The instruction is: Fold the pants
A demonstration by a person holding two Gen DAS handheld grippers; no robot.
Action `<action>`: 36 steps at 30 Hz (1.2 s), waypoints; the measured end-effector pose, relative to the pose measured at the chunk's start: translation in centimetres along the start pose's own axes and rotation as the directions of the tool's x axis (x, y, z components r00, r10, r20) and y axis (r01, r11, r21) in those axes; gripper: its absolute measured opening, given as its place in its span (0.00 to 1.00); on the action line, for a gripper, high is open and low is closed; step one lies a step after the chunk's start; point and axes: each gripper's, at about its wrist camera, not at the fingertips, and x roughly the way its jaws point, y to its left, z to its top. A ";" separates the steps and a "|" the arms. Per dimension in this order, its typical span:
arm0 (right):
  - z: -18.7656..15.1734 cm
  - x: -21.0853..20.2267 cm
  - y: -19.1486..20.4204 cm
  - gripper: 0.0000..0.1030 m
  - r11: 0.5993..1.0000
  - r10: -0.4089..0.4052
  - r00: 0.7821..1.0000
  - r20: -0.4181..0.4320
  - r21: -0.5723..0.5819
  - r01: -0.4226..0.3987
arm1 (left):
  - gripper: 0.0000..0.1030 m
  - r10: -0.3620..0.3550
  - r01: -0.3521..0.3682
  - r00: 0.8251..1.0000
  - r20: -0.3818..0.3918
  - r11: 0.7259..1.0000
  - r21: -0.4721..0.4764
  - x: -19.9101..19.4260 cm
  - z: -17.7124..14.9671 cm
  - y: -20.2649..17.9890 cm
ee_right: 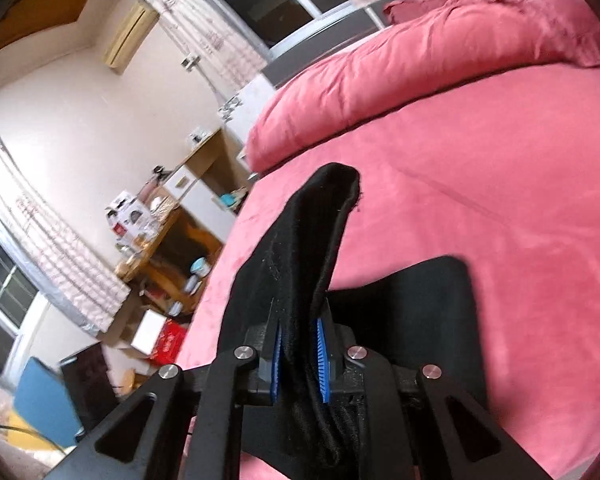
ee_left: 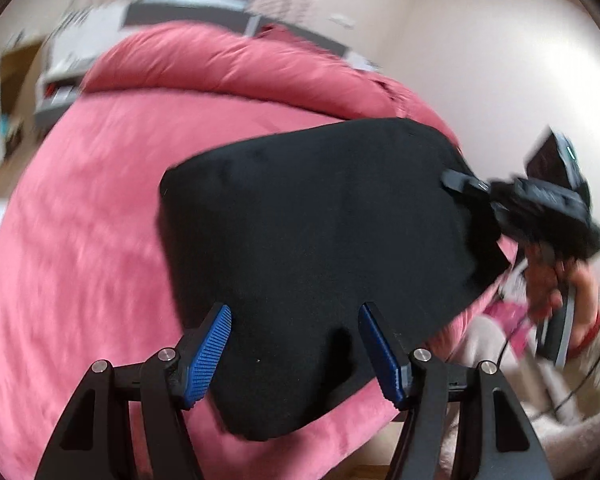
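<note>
The black pants (ee_left: 320, 216) lie folded on the pink bed (ee_left: 100, 220). My left gripper (ee_left: 296, 354) is open, its blue pads (ee_left: 208, 356) either side of the pants' near edge without gripping it. My right gripper (ee_left: 460, 182) shows in the left wrist view at the pants' far right corner. In the right wrist view the right gripper (ee_right: 300, 360) is shut on a bunched fold of the pants (ee_right: 300, 248), lifted above the bed (ee_right: 480, 200); the rest of the cloth lies flat to the right.
A rolled pink duvet (ee_right: 400, 68) lies across the head of the bed. A cluttered wooden desk (ee_right: 168, 240) and boxes (ee_right: 160, 336) stand beside the bed on the left. The person's hand (ee_left: 556, 280) holds the right gripper near the bed's edge.
</note>
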 end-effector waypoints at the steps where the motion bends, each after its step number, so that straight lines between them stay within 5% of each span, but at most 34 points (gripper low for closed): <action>1: 0.1 -0.2 -0.6 0.14 0.999 -0.031 1.000 -0.005 -0.012 0.031 | 0.64 0.012 -0.011 1.000 -0.009 0.999 0.039 0.5 0.2 -0.8; 6: -1.7 2.1 -5.3 0.14 0.983 -0.175 0.979 -0.107 0.037 0.180 | 0.64 0.091 -0.074 0.984 -0.152 0.991 0.113 5.4 -0.8 -2.8; 10: -3.7 4.4 -7.8 0.14 0.973 -0.210 0.971 -0.117 0.076 0.220 | 0.69 0.153 -0.124 0.982 -0.112 0.964 0.234 6.2 -1.8 -4.3; 15: -3.6 4.3 -6.8 0.15 0.964 -0.258 0.960 -0.108 0.032 0.263 | 0.69 0.133 -0.111 0.985 -0.109 0.975 0.191 5.4 -1.6 -4.0; 20: -2.9 2.7 -5.1 0.35 0.936 -0.352 0.926 -0.138 -0.024 0.352 | 0.69 0.097 -0.088 0.991 -0.092 0.991 0.102 3.4 -0.6 -2.4; 22: -2.8 1.1 -4.5 0.37 0.924 -0.382 0.920 -0.088 -0.043 0.380 | 0.69 0.116 -0.113 0.992 -0.055 0.992 0.051 2.7 0.3 -1.7; 27: -0.7 -0.7 -1.4 0.37 0.933 -0.344 0.939 0.023 -0.104 0.344 | 0.69 0.140 -0.141 0.990 -0.027 0.989 -0.039 2.5 2.7 0.2; 33: 0.1 4.3 2.6 0.32 0.907 -0.317 0.948 -0.032 -0.301 0.293 | 0.69 0.161 -0.164 0.984 -0.071 0.986 -0.032 5.6 5.4 0.4; 36: 0.3 7.7 2.6 0.32 0.891 -0.346 0.935 -0.077 -0.338 0.302 | 0.69 0.207 -0.206 0.973 -0.100 0.978 0.021 7.8 6.5 -0.1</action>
